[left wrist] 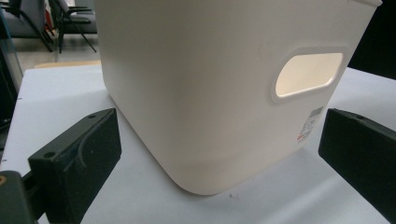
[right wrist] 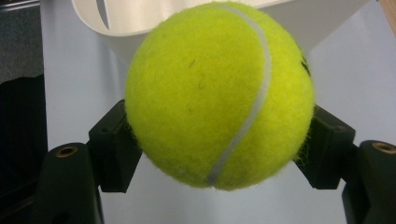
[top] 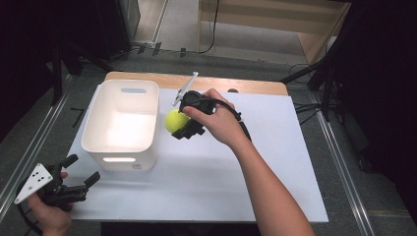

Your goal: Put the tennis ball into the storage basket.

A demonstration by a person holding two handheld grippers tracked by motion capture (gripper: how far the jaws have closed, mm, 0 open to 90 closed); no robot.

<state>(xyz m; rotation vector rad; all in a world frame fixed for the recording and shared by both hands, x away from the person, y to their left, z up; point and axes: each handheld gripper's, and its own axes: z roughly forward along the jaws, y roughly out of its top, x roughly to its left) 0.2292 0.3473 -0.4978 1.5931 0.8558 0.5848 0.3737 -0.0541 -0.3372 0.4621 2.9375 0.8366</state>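
Two tools work here. From the high view, the right tool [top: 183, 124] grips a tennis ball [top: 175, 120] just beside the white bin [top: 101, 142]; I'd lift it clear of the rim before releasing. The left tool [left wrist: 219, 154] waits wide apart, facing the bin. Up close, the ball [right wrist: 215, 93] looks fuzzy yellow, seamed white.
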